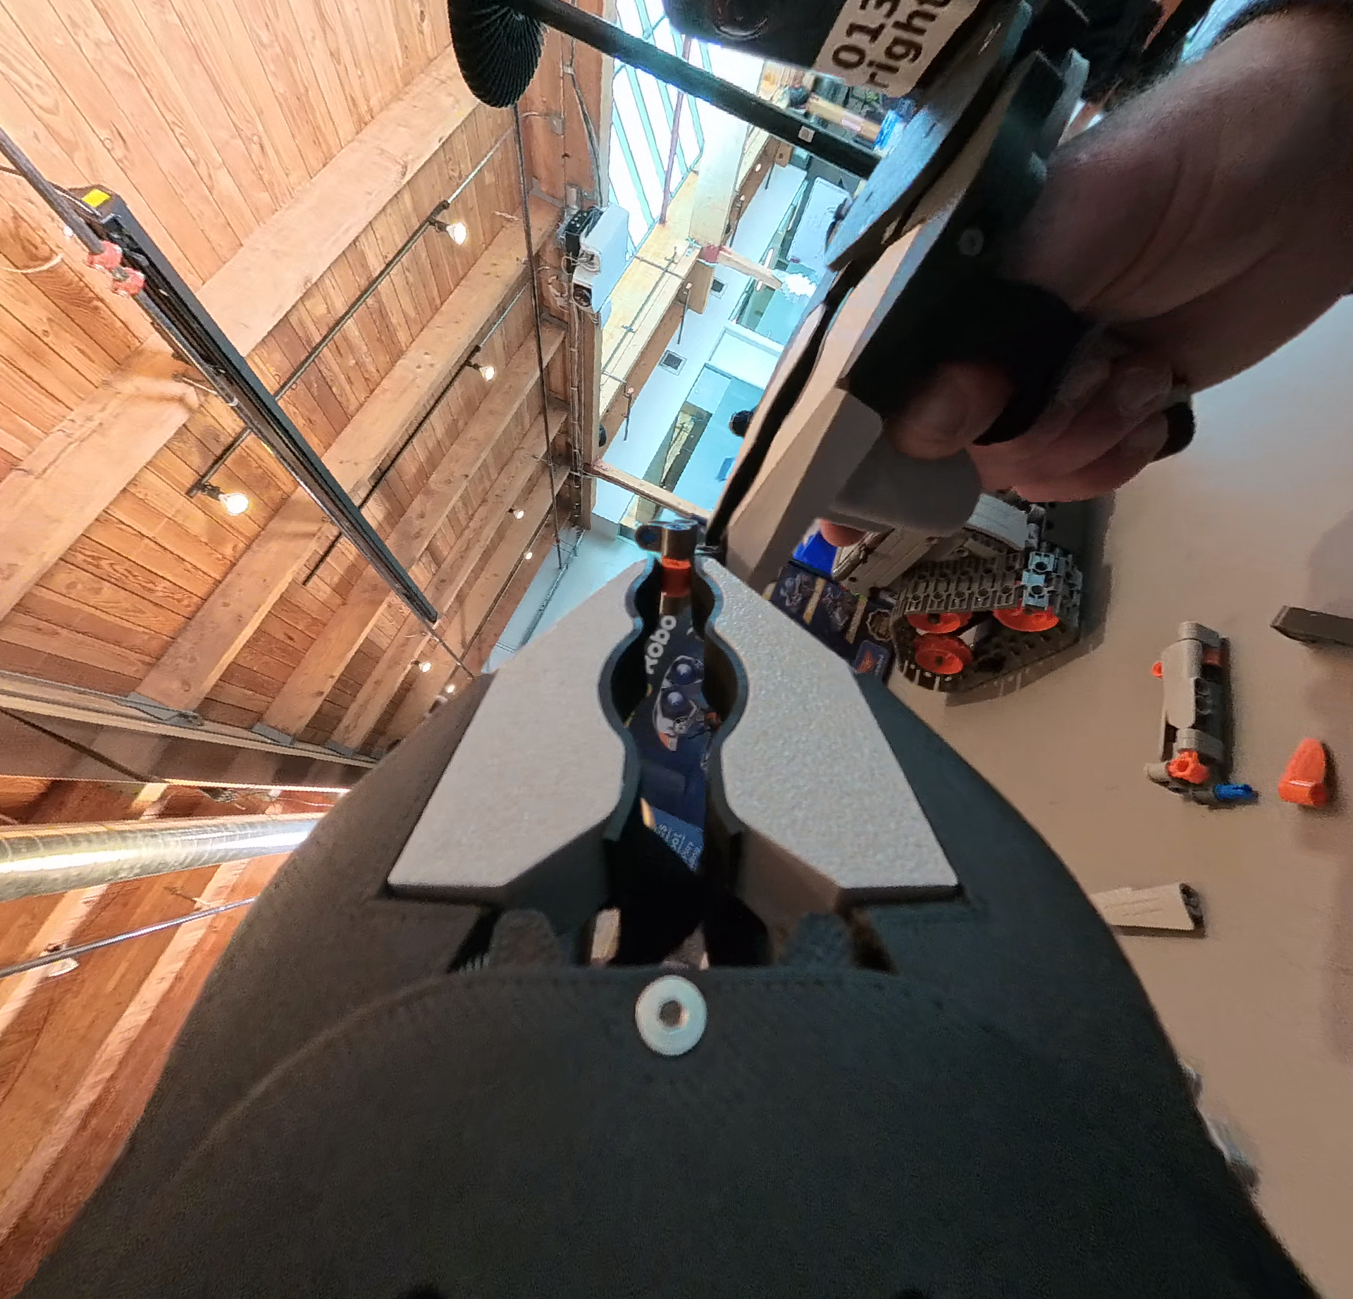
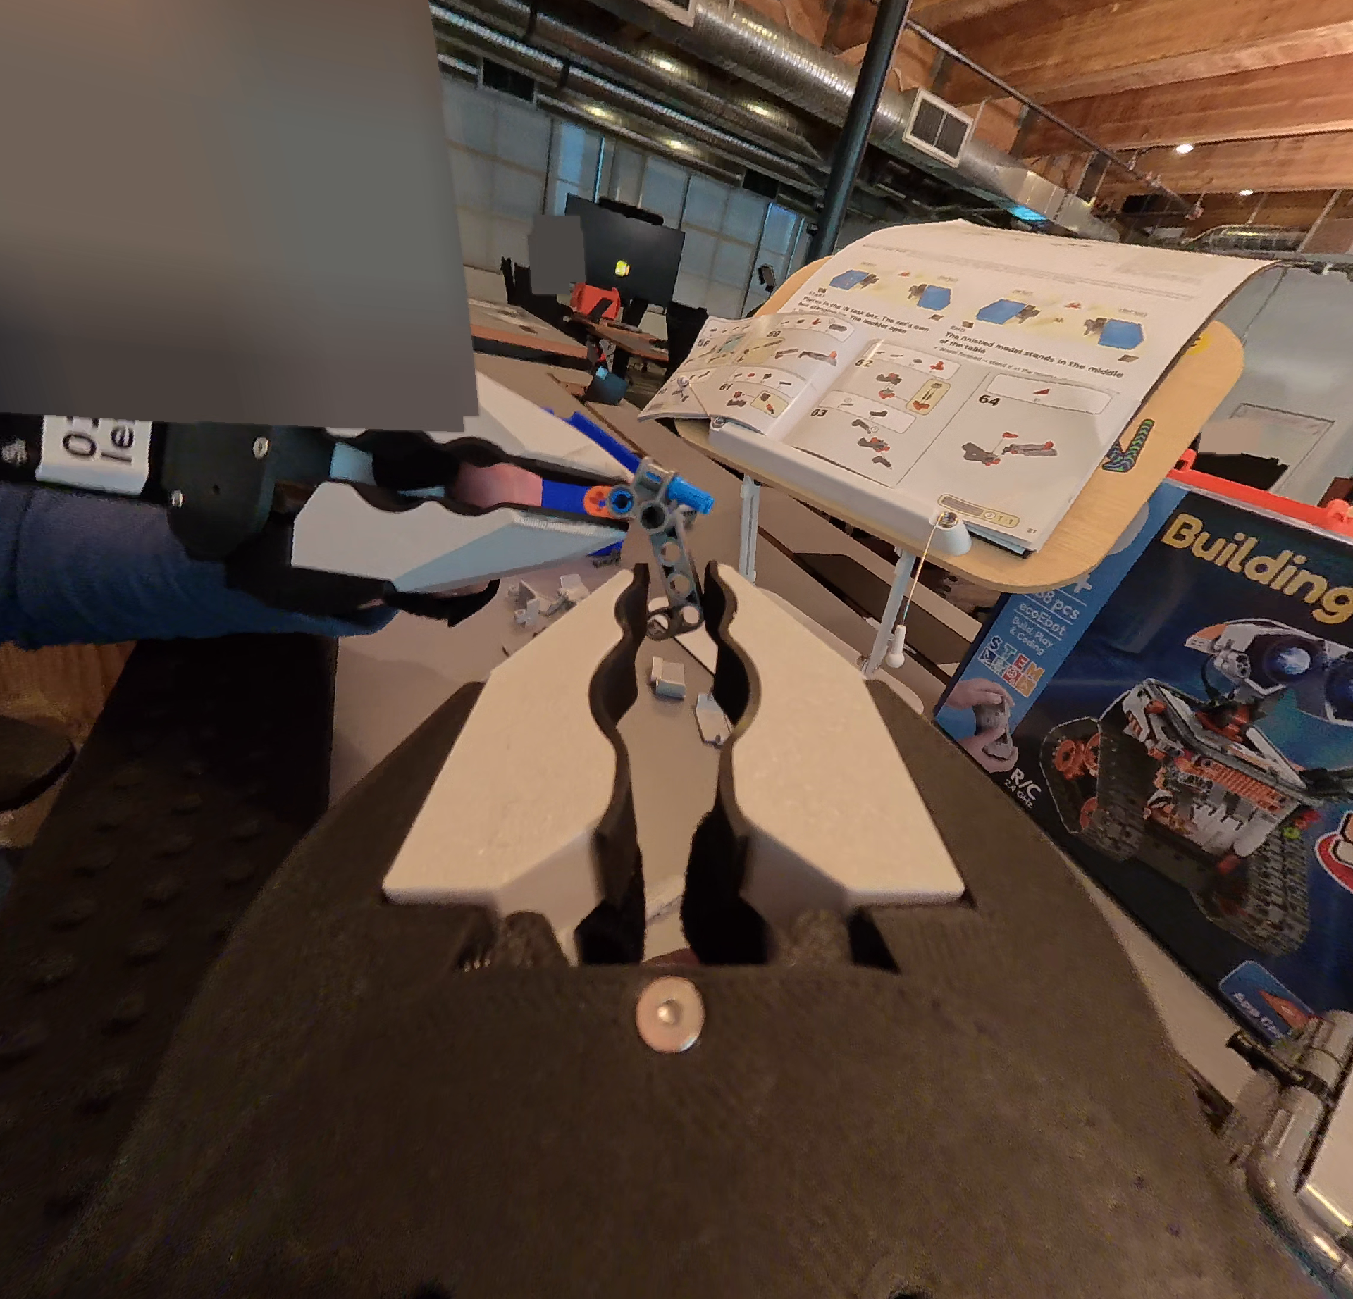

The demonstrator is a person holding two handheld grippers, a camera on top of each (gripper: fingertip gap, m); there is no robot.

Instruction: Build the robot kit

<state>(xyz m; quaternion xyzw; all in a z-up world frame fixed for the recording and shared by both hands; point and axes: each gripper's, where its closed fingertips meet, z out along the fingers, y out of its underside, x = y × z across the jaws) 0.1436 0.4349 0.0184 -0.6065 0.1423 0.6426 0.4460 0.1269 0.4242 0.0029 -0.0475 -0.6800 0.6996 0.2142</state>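
Right tongs [image 2: 677, 583] pinch grey beam [image 2: 675, 576] beside kit box [image 2: 1171, 715].

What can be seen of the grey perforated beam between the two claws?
The grey beam looks like plastic, a thin lift-arm with a row of round holes, tilted slightly from upright. Its lower end sits between the right claw tips; whether they pinch it is unclear. Its top joins an orange-and-blue pin piece gripped by the left claw, held above the table.
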